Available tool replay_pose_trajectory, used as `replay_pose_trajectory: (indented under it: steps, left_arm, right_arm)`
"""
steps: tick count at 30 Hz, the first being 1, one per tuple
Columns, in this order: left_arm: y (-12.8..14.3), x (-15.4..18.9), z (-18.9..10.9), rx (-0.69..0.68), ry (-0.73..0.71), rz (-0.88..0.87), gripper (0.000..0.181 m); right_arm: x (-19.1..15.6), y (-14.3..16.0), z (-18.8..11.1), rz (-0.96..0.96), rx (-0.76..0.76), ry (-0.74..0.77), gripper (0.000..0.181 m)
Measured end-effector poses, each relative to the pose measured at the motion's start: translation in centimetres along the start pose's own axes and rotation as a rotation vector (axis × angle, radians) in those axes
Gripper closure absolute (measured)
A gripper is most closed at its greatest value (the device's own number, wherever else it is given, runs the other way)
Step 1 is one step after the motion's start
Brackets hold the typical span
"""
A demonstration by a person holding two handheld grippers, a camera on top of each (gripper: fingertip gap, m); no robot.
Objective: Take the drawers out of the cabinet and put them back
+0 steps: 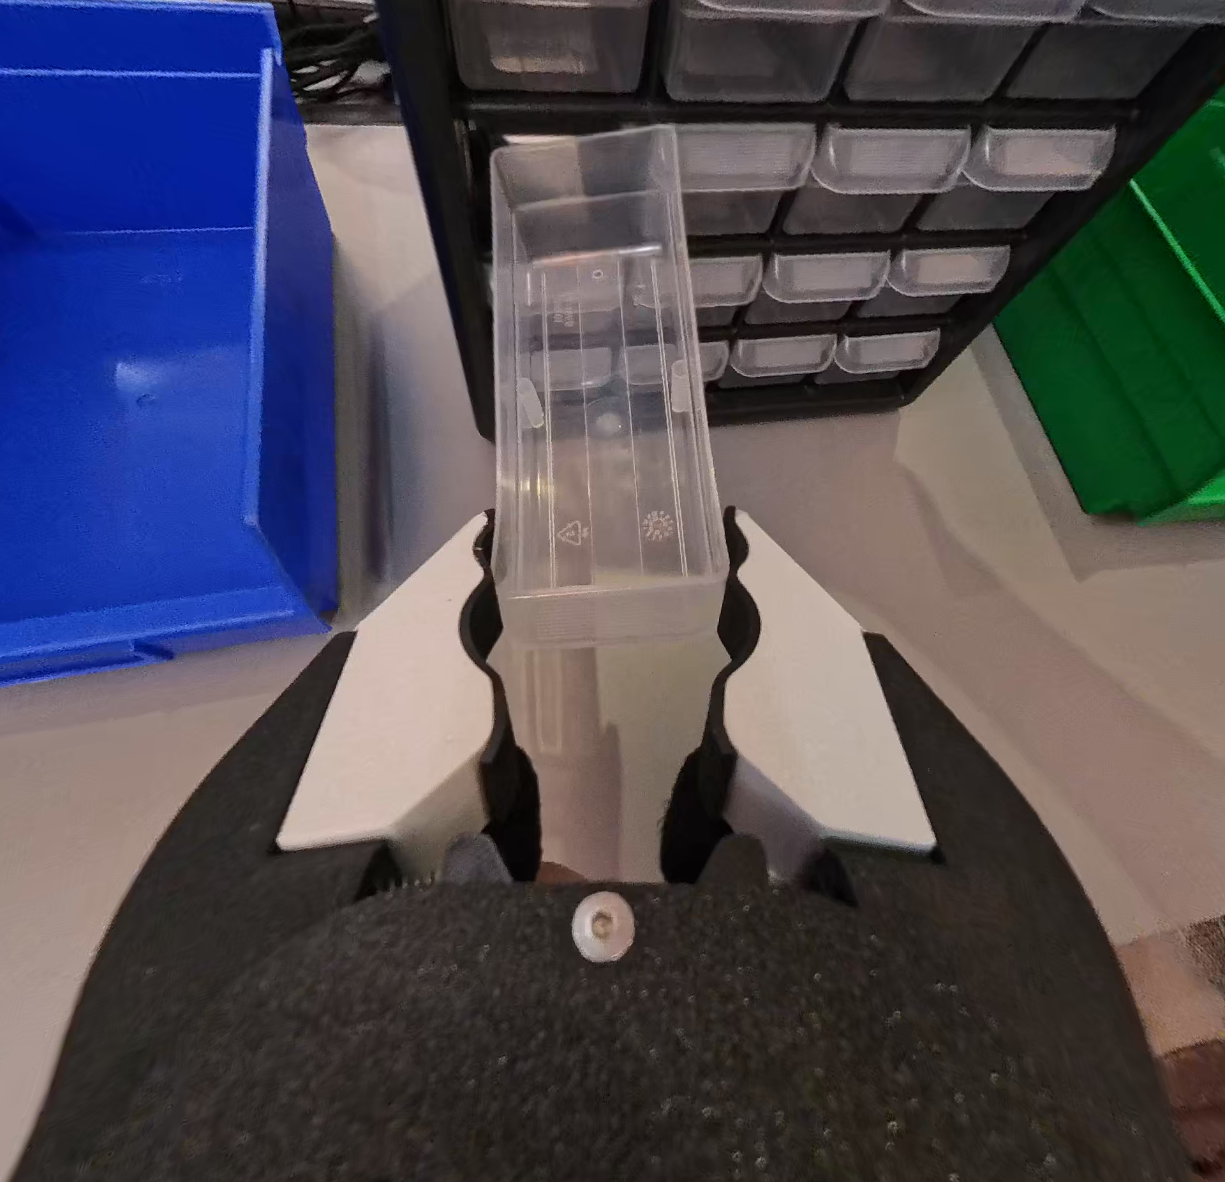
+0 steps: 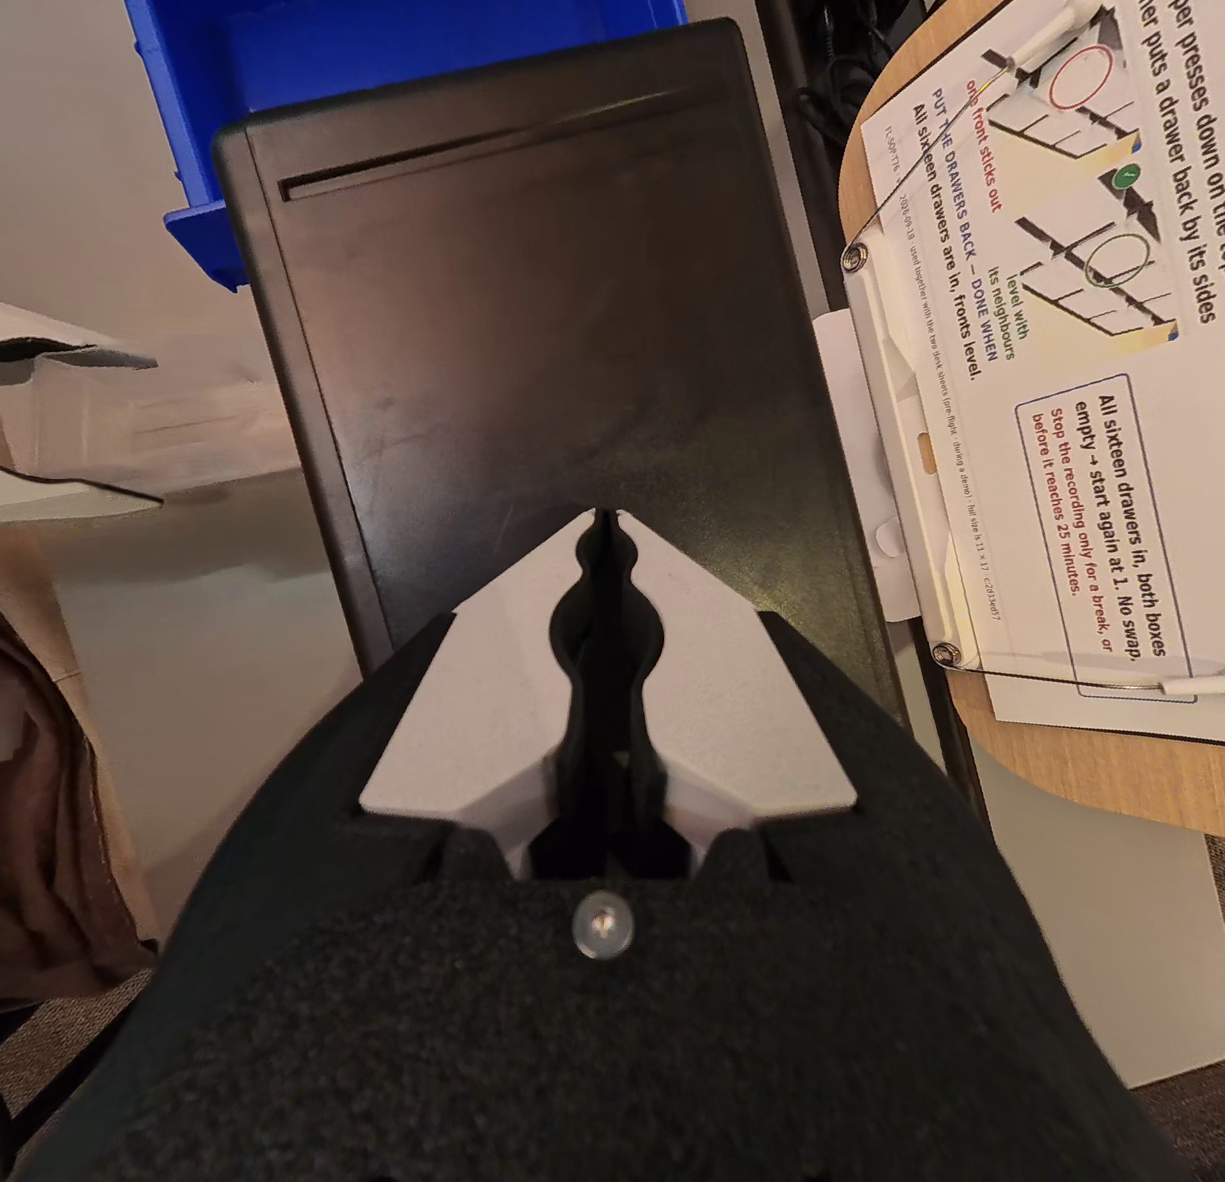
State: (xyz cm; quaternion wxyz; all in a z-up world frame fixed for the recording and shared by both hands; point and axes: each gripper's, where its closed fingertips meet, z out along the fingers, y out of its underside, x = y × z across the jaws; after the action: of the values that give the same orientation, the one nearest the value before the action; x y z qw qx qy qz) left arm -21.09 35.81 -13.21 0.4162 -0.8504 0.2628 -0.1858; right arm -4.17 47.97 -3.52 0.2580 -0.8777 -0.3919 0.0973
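Note:
In the left wrist view my left gripper (image 1: 608, 540) is shut on a clear plastic drawer (image 1: 600, 381), gripping its near end by both sides. The empty drawer points away from me toward the left column of the black cabinet (image 1: 881, 394), its far end at the second row. The other clear drawers (image 1: 888, 159) sit in their slots. In the right wrist view my right gripper (image 2: 606, 514) is shut and empty, its tips resting on or just over the cabinet's flat black top (image 2: 530, 302); contact is not clear.
An empty blue bin (image 1: 146, 328) stands left of the cabinet and shows behind it in the right wrist view (image 2: 398, 17). A green bin (image 1: 1140, 355) stands on the right. A printed sheet on a wooden board (image 2: 1060, 355) lies right of the cabinet. The table (image 1: 862, 554) is pale.

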Motion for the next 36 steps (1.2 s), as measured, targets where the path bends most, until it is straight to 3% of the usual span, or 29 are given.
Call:
replay_pose_trajectory:
  steps: [19, 36]
  left_arm:
    - [-0.1, -1.1, 0.3, -0.047, -0.105, 0.091, 0.117]
    - [-0.9, -0.9, 0.0, -0.086, -0.098, 0.089, 0.117]
  right_arm:
    - [0.0, 0.0, 0.0, 0.001, 0.027, 0.000, 0.181]
    - [0.0, 0.0, 0.0, -0.004, 0.021, 0.008, 0.181]
